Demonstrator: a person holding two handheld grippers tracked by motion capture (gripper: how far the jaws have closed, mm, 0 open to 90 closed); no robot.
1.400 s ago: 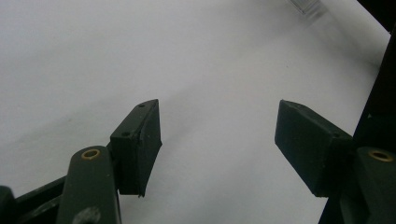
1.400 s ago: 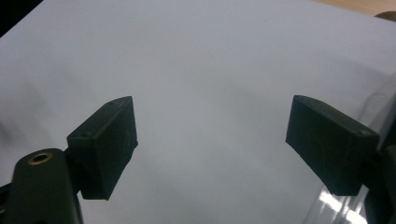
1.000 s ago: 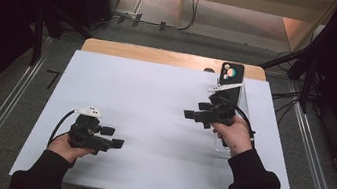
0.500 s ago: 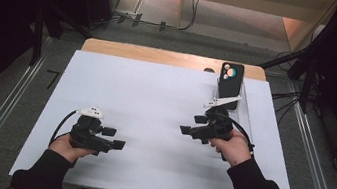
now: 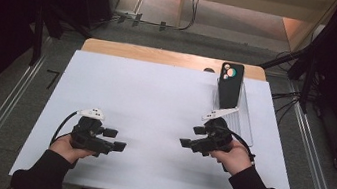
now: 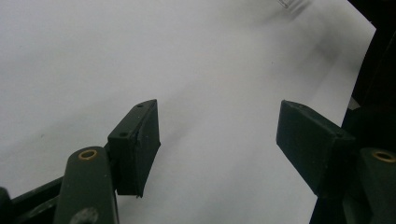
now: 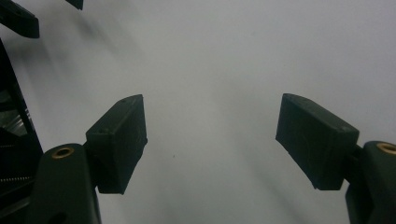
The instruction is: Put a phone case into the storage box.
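1. Hovering low over the white table: left gripper and right gripper, both w/ jaws apart, nothing between.
2. Phone leans upright in a clear stand, just behind the right gripper.
3. Risk: a careless reach could tip the phone or shove the stand.

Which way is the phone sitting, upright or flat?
Upright: the phone stands on end in the clear holder, camera side facing the high view.
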